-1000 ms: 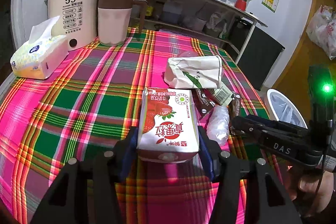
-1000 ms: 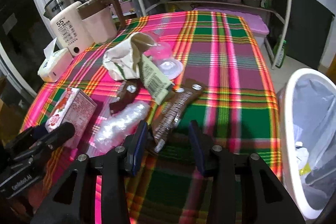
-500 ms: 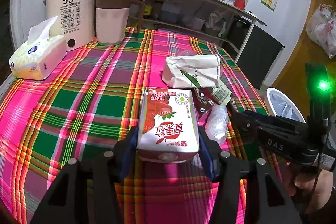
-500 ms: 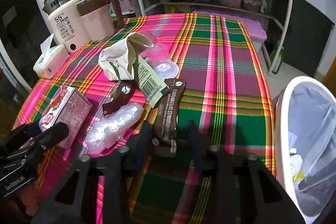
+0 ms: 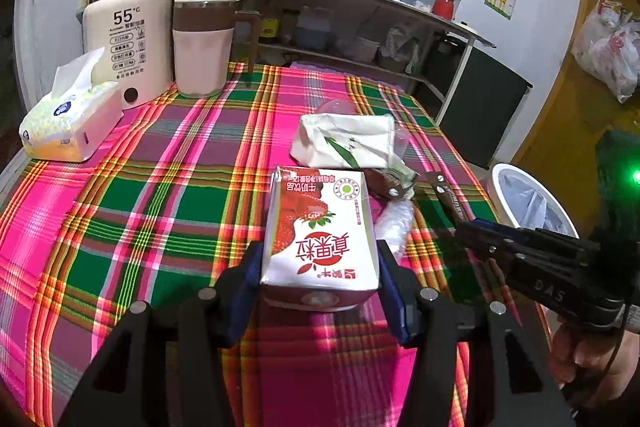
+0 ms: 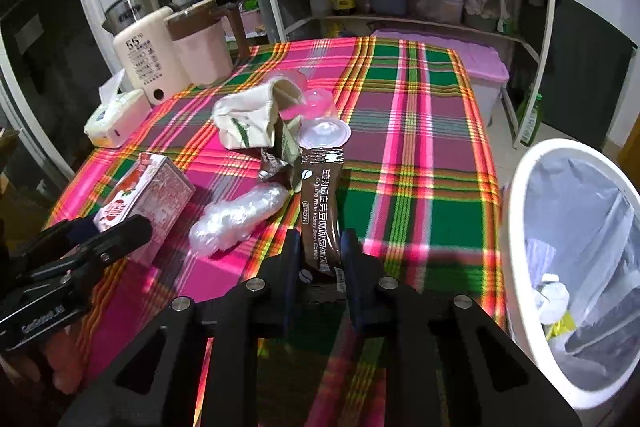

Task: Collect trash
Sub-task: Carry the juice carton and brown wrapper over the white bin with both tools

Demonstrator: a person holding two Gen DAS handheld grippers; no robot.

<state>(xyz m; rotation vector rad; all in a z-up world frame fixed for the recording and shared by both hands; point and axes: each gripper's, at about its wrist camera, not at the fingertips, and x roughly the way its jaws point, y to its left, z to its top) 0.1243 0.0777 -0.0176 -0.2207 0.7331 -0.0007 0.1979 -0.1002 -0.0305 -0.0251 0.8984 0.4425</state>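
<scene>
- We are pinching a brown coffee sachet (image 6: pixel 320 223) in our right gripper (image 6: pixel 320 259), whose jaws are closing on its lower end; the sachet is pointing away from us over the table's (image 6: pixel 420 131) near right part.
- We are clamping a strawberry milk carton (image 5: pixel 320 231), white and red, between the spread jaws of our left gripper (image 5: pixel 320 279), near the table's front edge.
- Crumpled clear plastic (image 6: pixel 240 215) is lying between the carton and the sachet.
- A cream paper bag (image 6: pixel 248 119) is sitting further in, around the middle.
- A white lined bin (image 6: pixel 576 267) is standing beside the table's right edge.
</scene>
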